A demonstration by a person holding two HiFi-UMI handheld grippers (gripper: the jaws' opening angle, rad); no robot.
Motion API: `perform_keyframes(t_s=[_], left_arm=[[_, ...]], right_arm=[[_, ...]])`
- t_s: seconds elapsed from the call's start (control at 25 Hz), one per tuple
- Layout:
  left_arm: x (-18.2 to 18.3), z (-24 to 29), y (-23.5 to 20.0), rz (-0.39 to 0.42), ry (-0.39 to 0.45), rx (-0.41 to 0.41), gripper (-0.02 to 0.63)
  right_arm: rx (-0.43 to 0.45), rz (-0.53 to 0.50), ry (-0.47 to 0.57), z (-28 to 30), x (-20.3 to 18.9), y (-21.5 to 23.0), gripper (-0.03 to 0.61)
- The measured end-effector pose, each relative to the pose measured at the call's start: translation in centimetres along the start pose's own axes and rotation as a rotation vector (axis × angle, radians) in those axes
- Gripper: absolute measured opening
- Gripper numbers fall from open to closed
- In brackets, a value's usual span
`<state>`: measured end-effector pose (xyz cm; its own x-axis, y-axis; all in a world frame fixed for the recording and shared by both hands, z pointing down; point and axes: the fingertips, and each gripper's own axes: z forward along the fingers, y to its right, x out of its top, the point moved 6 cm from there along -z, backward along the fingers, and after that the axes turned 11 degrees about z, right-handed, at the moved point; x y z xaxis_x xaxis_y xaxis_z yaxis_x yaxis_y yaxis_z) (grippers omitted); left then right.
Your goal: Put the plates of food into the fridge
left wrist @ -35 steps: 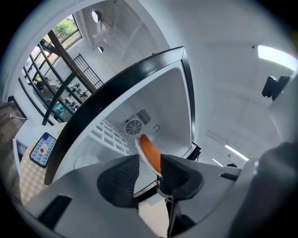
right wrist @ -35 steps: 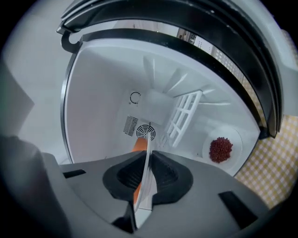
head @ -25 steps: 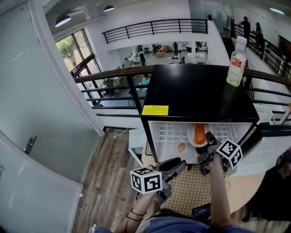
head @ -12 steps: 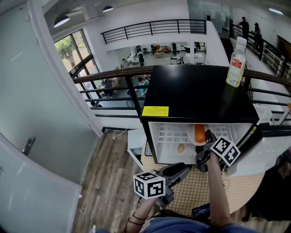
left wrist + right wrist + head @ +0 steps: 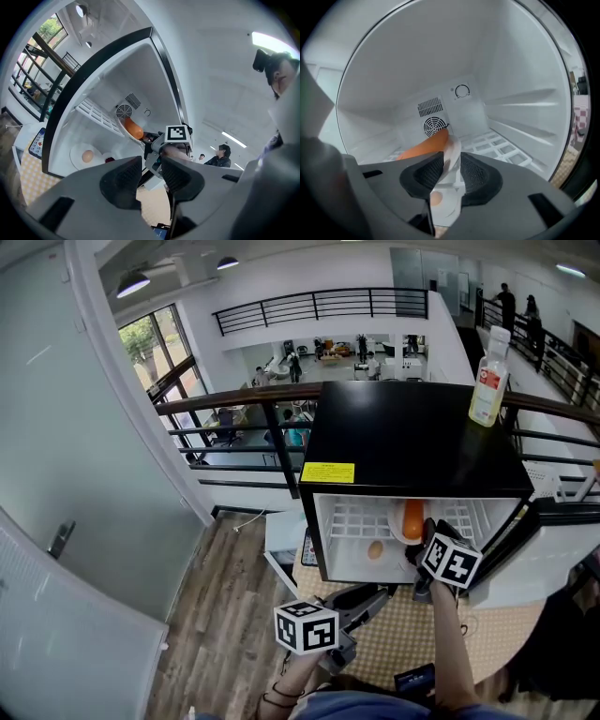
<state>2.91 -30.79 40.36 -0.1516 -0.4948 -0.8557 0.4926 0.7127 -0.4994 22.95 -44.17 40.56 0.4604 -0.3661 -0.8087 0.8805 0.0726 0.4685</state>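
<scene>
A black-topped mini fridge point(image 5: 412, 446) stands open in the head view. My right gripper point(image 5: 424, 538) is shut on the rim of a white plate point(image 5: 451, 159) carrying an orange sausage-like food point(image 5: 424, 146), and holds it inside the fridge above the white wire shelf point(image 5: 501, 145). Lower down in the fridge lies a second plate with an egg point(image 5: 86, 156) on it. My left gripper point(image 5: 151, 171) hangs in front of the fridge, below the opening, its jaws slightly apart and empty. The same gripper point(image 5: 361, 601) points toward the fridge in the head view.
A plastic bottle point(image 5: 489, 381) stands on the fridge top at the right. The fridge door point(image 5: 530, 535) is swung open to the right. A checkered mat point(image 5: 394, 629) lies under the fridge, and a dark railing point(image 5: 234, 399) runs behind it. A person's leg point(image 5: 562, 634) is at the right.
My right gripper has pushed the plate with the orange food deeper into the fridge. The left gripper has barely shifted.
</scene>
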Motion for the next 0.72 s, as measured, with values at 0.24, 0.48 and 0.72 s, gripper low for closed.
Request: perform_keyframes(t_s=[0.24,0.48,0.72], left_arm=[[-0.5,-1.3,0.2,-0.001,0.005,0.008,0.137],[-1.3,-3.4,0.5,0.018,0.048,0.002,0.137],[-1.8,-6.6,0.6,0.079,0.082,0.026,0.135]], right_arm=[[0.021,-0.033,0.015,-1.6,-0.5,-0.5,0.106],[0.103,0.033,0.063,-6.0,-1.3,-1.8,0.106],[0.205,0.019,0.041,-10.9,-3.8,-3.7,0.106]])
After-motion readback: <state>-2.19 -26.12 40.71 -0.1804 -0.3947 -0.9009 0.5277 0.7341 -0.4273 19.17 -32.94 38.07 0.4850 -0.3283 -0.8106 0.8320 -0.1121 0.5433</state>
